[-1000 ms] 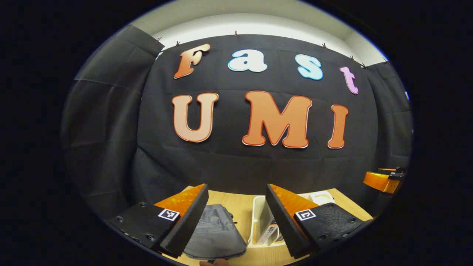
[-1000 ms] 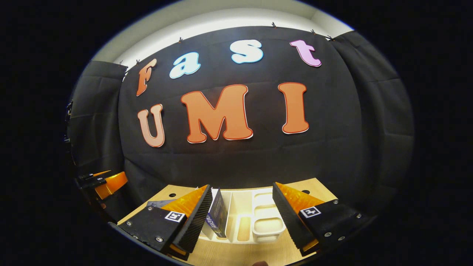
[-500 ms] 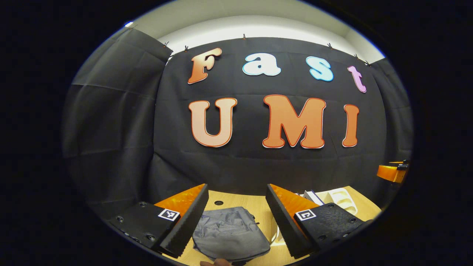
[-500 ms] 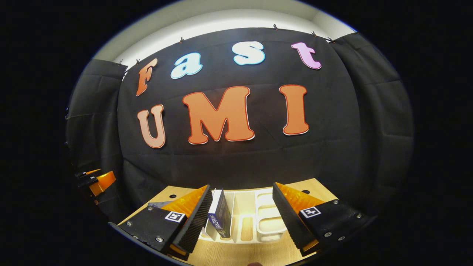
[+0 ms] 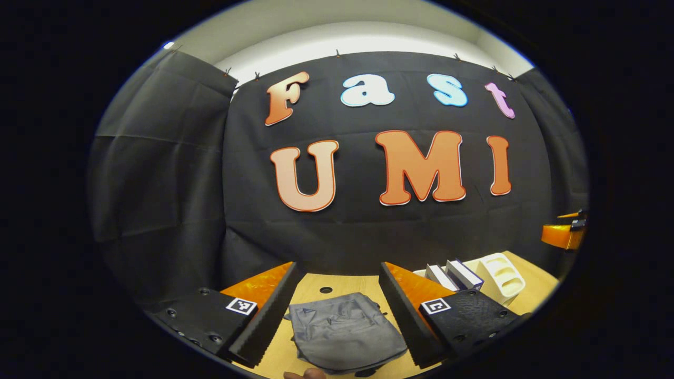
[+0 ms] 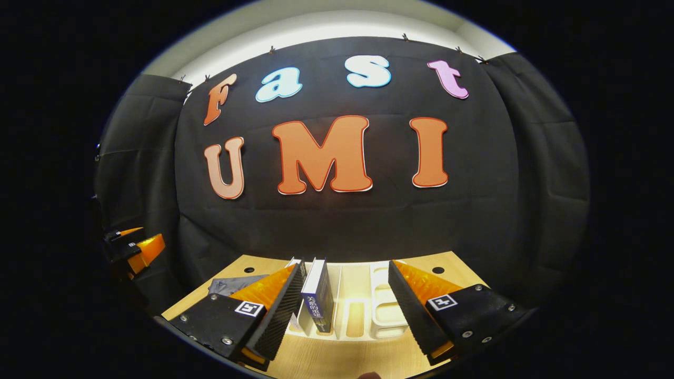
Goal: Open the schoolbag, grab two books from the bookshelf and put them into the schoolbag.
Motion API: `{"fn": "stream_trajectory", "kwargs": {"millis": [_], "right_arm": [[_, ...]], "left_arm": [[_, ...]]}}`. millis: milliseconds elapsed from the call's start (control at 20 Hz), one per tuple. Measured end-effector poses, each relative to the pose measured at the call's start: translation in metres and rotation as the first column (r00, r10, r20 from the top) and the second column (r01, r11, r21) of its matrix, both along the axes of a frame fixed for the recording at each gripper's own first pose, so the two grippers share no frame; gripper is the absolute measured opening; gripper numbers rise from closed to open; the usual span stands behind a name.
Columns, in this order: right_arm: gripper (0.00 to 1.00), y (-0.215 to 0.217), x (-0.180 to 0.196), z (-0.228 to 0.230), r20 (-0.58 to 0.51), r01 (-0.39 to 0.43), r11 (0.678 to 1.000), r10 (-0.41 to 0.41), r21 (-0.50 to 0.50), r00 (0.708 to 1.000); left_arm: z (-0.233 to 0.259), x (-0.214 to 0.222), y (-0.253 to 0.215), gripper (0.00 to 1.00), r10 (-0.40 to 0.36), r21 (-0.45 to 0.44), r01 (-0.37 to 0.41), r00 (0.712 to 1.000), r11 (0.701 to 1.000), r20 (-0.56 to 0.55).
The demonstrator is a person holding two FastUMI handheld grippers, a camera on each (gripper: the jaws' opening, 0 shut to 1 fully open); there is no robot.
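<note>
On the pale wooden counter (image 5: 337,287), with both claws wide open and empty, we risk our left claw (image 5: 337,310) snagging the limp grey fabric schoolbag (image 5: 345,331), whose zip we cannot quite see.

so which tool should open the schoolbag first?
Probably left: the closed grey schoolbag lies flat between the left tool's open fingers. The right tool, also open, faces the bookshelf instead.
</note>
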State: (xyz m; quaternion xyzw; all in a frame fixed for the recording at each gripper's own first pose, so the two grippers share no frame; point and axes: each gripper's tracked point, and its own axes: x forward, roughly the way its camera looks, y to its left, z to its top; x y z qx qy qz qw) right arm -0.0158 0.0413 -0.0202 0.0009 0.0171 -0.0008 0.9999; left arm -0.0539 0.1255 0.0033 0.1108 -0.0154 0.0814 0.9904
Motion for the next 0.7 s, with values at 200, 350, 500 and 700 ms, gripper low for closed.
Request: {"fn": "stream_trajectory", "kwargs": {"millis": [200,350,500,700], "right_arm": [[0.97,0.002,-0.003,-0.021,-0.049,0.019,1.0,-0.018,0.013,0.999],[0.97,-0.002,-0.01,-0.031,-0.066,0.036,0.999,-0.036,-0.006,0.997],[0.97,-0.013,-0.014,-0.042,-0.097,0.058,0.998,-0.058,-0.009,0.994],[0.97,-0.029,-0.018,-0.063,-0.145,0.097,0.995,-0.096,0.001,0.985]], "left_arm": [[-0.022,-0.003,0.004,0.96,-0.021,0.179,0.031,0.998,0.983,-0.061],[-0.056,-0.002,-0.003,0.96,-0.069,0.289,0.108,0.987,0.951,-0.142],[-0.103,-0.004,-0.008,0.96,-0.093,0.359,0.179,0.965,0.916,-0.244],[-0.158,-0.007,-0.01,0.96,-0.087,0.407,0.235,0.932,0.883,-0.351]]}}
